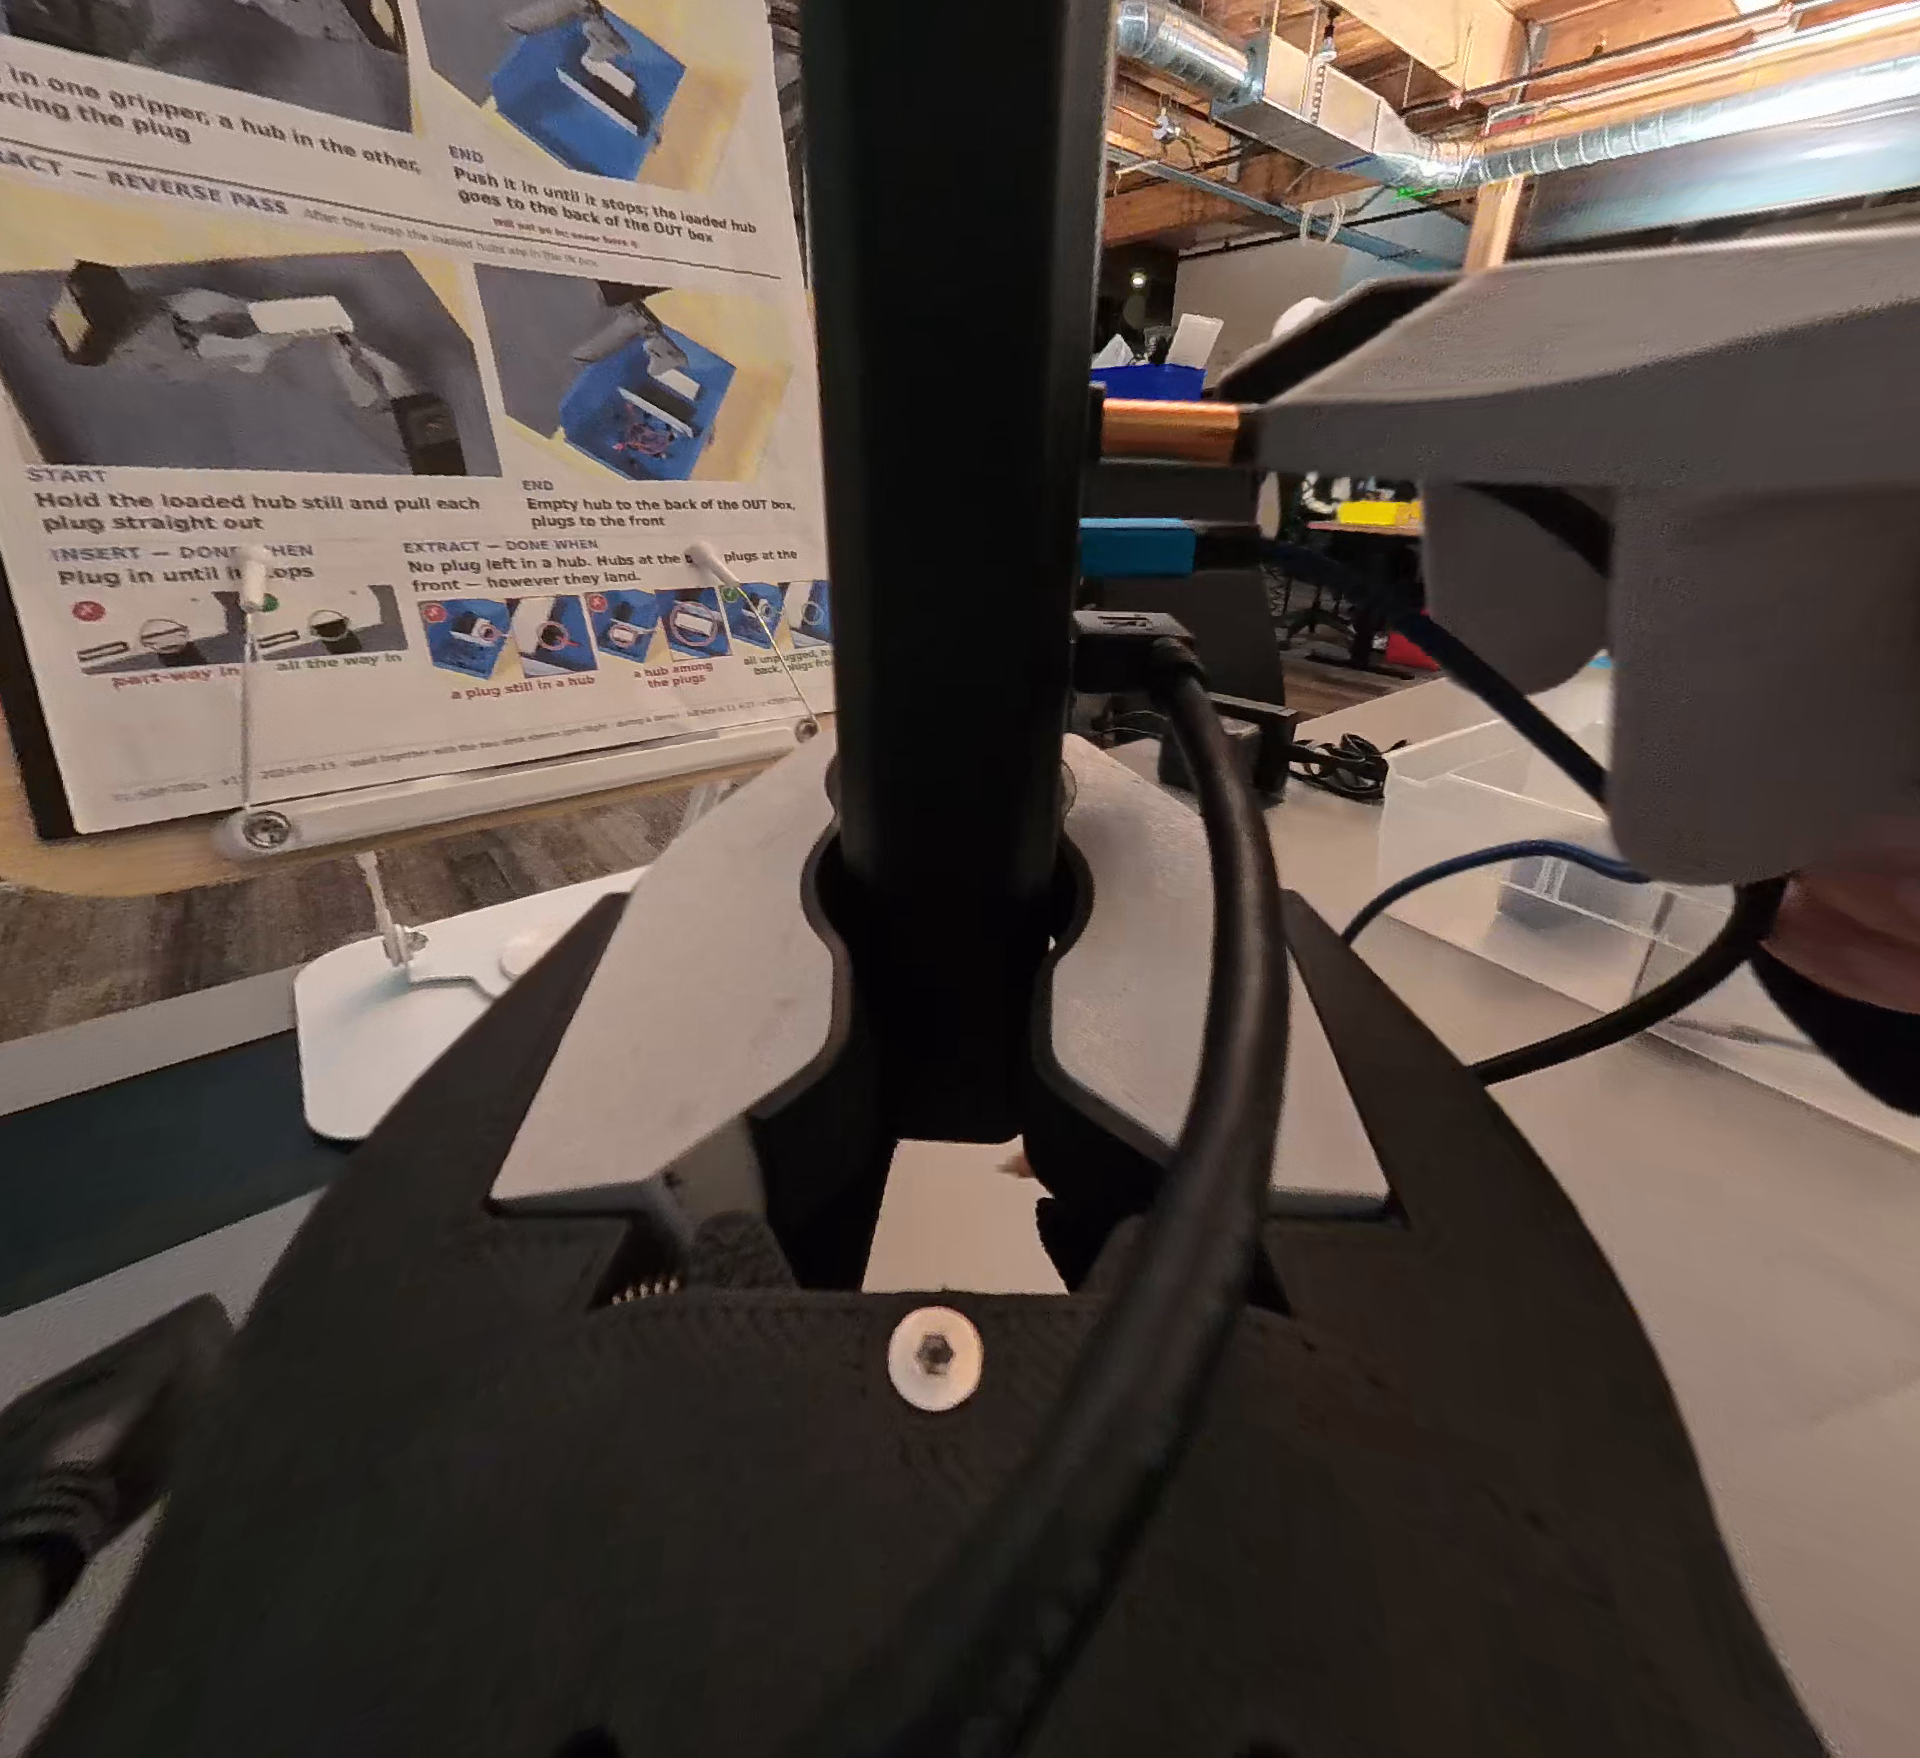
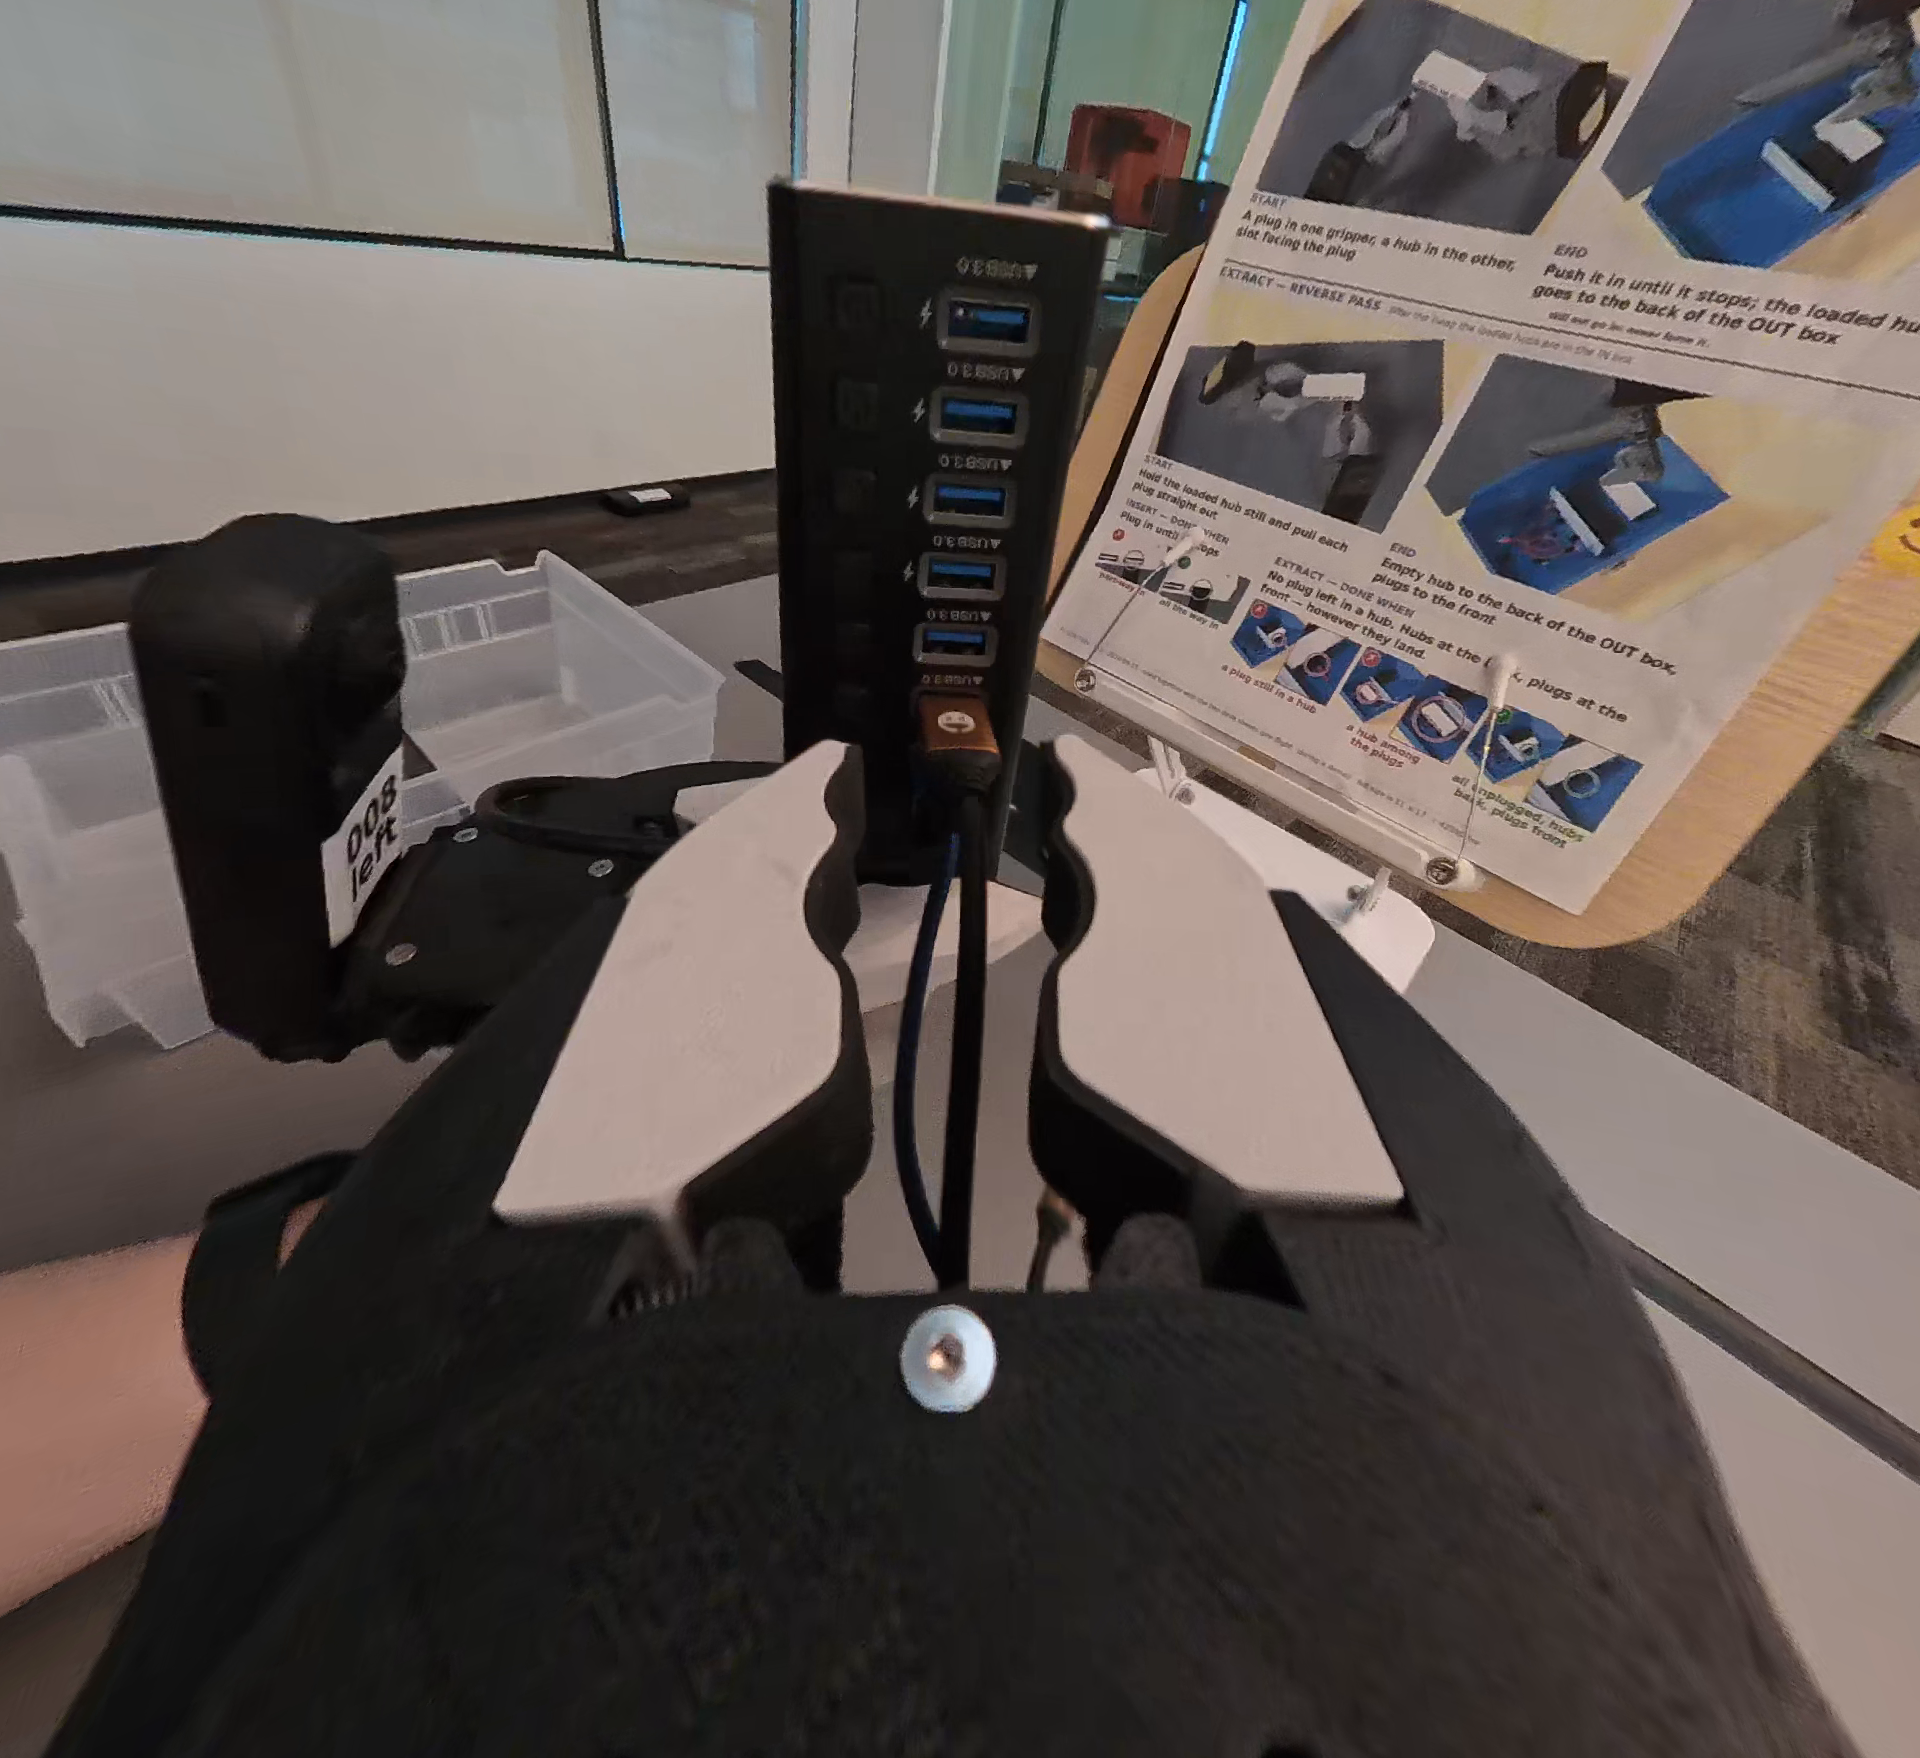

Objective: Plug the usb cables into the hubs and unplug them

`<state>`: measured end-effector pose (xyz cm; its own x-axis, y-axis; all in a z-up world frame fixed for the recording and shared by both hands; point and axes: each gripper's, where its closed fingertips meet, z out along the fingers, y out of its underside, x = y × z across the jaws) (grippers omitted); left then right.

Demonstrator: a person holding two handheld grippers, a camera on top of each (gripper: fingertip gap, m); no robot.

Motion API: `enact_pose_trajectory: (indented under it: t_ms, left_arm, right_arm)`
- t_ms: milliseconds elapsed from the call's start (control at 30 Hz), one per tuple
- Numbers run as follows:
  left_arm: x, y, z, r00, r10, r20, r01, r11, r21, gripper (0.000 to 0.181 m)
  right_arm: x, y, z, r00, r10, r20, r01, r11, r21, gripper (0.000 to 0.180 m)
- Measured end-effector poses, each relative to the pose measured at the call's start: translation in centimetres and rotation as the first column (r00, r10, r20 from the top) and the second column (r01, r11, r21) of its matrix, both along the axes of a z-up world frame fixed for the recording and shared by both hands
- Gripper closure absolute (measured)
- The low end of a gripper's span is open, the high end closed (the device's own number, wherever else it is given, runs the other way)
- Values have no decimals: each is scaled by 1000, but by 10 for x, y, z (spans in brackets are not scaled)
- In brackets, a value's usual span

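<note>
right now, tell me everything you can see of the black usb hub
The hub is a tall, slim black box, matte and metal-looking, standing upright with its lower end clamped in the left claw. One face carries a column of blue ports, five of them empty. The bottom port holds a copper plug whose dark cable runs down between the right claw fingers, which flank the plug without visibly touching it. In the left wrist view a black plug sits at its side.

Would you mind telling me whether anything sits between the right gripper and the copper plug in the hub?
Nothing visible does: the right gripper is open, straddling the copper plug seated in the black hub's lowest port, its cables trailing between the fingers.
</note>
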<state>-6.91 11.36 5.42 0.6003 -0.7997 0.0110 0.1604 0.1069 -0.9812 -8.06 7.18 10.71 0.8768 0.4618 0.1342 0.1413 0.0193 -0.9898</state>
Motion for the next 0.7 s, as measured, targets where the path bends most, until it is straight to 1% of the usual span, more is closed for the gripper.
enact_pose_trajectory:
  t_ms: [100, 167, 300, 467, 567, 700]
  left_arm:
    - [-2, 0, 2, 1000, 19, -8, -18, 999, 30, 152]
    - [-2, -1, 3, 1000, 14, 0, -14, 1000, 28, 152]
    - [-1, 0, 1, 1000, -6, 20, 6, 1000, -2, 152]
    - [1, 3, -1, 997, -65, 42, 68, 995, -72, 151]
    - [-1, 3, 1, 996, -82, 36, 84, 994, -62, 151]
    - [3, -1, 3, 989, -147, 33, 149, 986, -77, 151]
  right_arm:
    - [-5, 7, -4, 1000, -6, -18, 5, 1000, -19, 156]
    - [-5, 8, -1, 999, -2, -54, 2, 1000, -5, 163]
    - [-7, 10, -1, 997, 15, -70, -15, 1000, -3, 164]
    - [-8, 13, -2, 995, 23, -96, -20, 999, 25, 164]
    - [-10, 13, -1, 996, 26, -86, -23, 999, 35, 164]
    - [-11, 8, 2, 995, 78, -65, -76, 996, 35, 164]
